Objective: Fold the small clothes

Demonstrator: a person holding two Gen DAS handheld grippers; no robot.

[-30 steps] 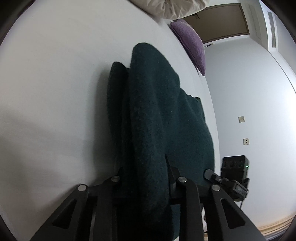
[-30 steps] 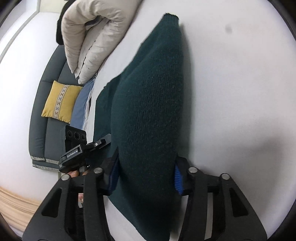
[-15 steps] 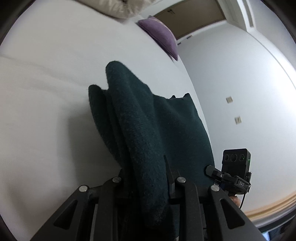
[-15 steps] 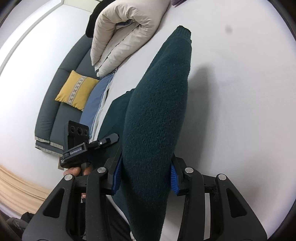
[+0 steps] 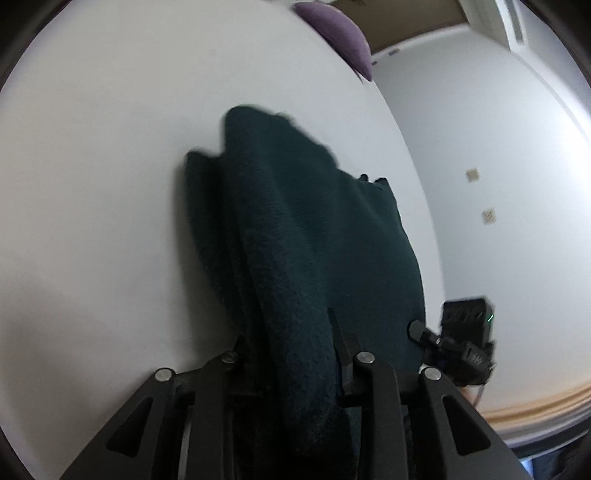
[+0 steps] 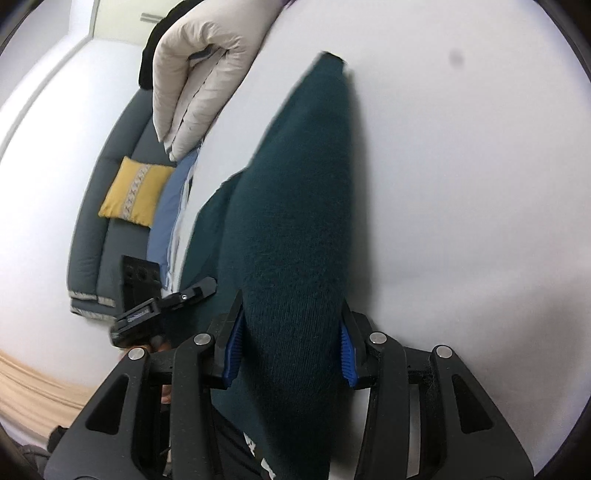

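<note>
Dark green knit fills the near field of both your wrist views: your left gripper (image 5: 291, 354) is clamped on a thick roll of the sweater (image 5: 295, 240), and your right gripper (image 6: 291, 332) pinches another bunched stretch of the same garment between its blue pads (image 6: 345, 354). Each gripper points forward and slightly down along the cloth, with the fabric draped from the jaws onto the white bed (image 5: 110, 184) beyond. Your left fingers are mostly buried in the knit, so only their black edges show. From the left view you can see your other gripper's black body low at the right, and from the right view the left one sits low at the left, with a bit of your hand behind it, hard to make out. The sweater's lower edge is cut off at the bottom of both views, and motion blur softens its far end. Farther along the bed lies a folded cream puffer jacket (image 6: 199, 74), and a purple cushion (image 5: 340, 33) sits at the far edge. Beyond the bed stands a grey sofa (image 6: 92, 240) with a yellow cushion (image 6: 136, 195).
</note>
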